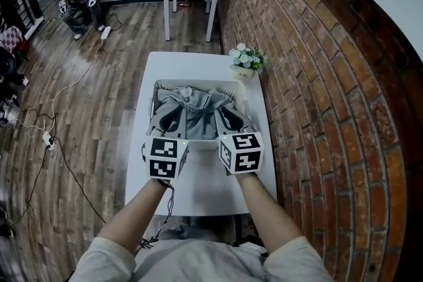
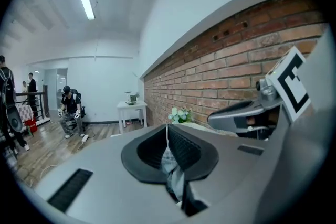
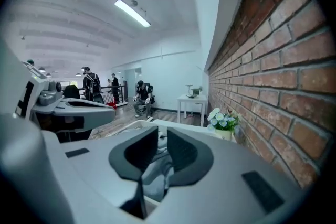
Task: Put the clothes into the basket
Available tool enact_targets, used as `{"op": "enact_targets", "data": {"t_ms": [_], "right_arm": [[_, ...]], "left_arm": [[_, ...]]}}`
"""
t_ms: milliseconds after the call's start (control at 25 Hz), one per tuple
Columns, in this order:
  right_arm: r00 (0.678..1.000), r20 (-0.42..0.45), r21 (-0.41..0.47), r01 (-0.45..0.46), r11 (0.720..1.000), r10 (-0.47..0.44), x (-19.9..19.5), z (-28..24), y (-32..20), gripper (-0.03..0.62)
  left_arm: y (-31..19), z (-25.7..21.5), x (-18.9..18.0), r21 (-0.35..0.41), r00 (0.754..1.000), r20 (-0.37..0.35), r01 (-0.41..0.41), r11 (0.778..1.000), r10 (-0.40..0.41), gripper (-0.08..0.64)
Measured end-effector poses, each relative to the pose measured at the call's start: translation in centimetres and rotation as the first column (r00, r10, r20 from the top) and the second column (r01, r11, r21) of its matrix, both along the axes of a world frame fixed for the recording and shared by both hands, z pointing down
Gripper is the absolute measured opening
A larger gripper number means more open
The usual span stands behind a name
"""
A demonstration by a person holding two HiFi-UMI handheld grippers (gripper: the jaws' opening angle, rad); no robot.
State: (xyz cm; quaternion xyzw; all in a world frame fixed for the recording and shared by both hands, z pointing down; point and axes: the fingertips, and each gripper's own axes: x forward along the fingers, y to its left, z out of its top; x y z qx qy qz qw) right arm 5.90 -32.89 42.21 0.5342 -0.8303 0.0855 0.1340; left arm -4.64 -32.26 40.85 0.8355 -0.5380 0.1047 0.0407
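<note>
Head view | grey garment (image 1: 195, 109) covers basket (image 1: 162, 84) interior | rim partly visible

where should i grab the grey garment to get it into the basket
By its near edge, at two spots set apart, coming from the near side of the table, as the left tool and right tool pinch it now. The garment is limp and wide, so one pinch would likely let it bunch outside the basket.

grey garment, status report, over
Shut on grey garment: left hand-held gripper, right hand-held gripper. Bunched over basket. Flower pot beside basket, not blocking.
</note>
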Motion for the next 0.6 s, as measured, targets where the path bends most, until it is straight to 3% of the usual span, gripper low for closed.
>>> {"op": "enact_targets", "data": {"t_ms": [240,600], "right_arm": [[0.998,0.055,0.110,-0.018,0.994,0.012,-0.1,-3.8,3.3,0.025],[0.999,0.023,0.214,0.020,0.977,-0.026,-1.2,-8.4,9.1,0.012]], "left_arm": [[4.0,-3.9,1.2,0.111,0.998,0.009,-0.061,0.992,0.060,0.011],[9.9,-8.1,1.7,0.159,0.995,0.025,-0.095,0.983,0.093,0.009]]}}
